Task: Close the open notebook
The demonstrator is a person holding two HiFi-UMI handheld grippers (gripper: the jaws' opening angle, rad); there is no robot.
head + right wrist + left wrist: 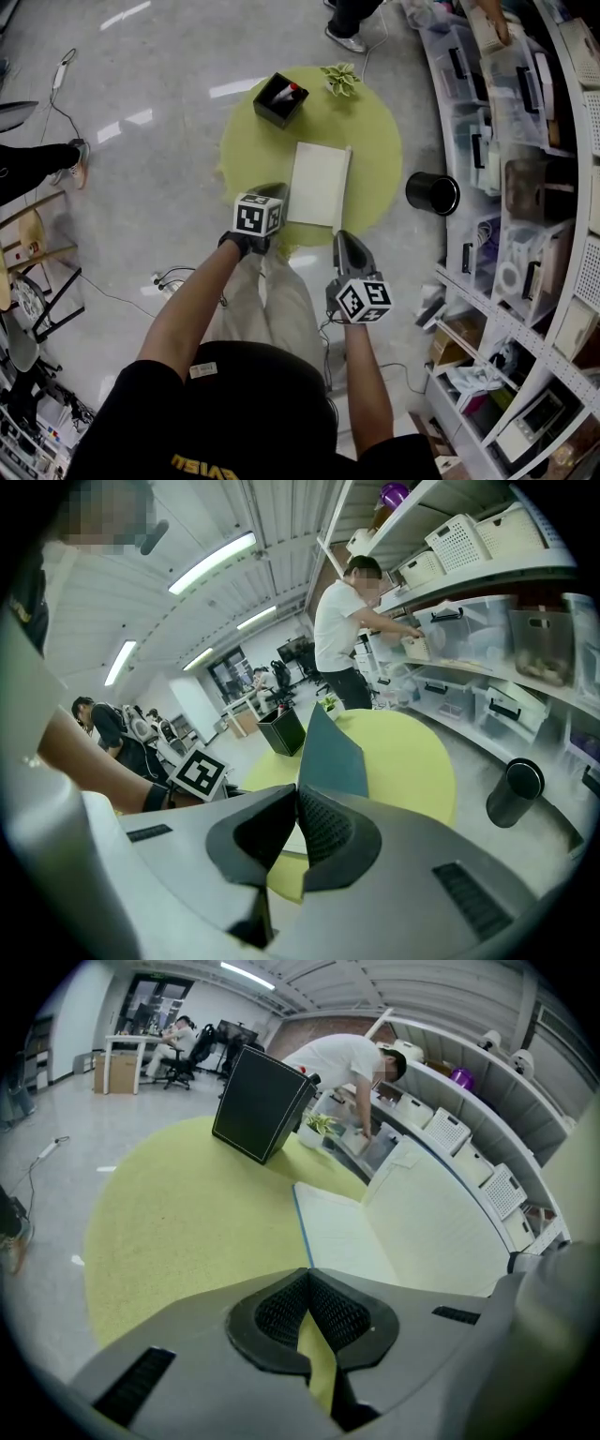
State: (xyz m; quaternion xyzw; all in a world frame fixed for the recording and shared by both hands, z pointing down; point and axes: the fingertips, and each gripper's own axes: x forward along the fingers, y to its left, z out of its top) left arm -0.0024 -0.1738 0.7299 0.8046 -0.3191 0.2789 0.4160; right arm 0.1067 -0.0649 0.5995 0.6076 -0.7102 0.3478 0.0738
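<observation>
Head view: open notebook (317, 183) on round yellow tabletop (375, 141); left tongs (275, 192) at its near left corner, right tongs (344, 239) at its near right corner.
Left gripper view: tongs closed, nothing between; left page flat, right half tilted up.
Right gripper view: tongs closed, apparently empty; raised cover (333, 752) just past the tips.
Risk: unpinched cover likely to slip off the tips and flop back open; whole notebook liable to skid if pushed sideways.
</observation>
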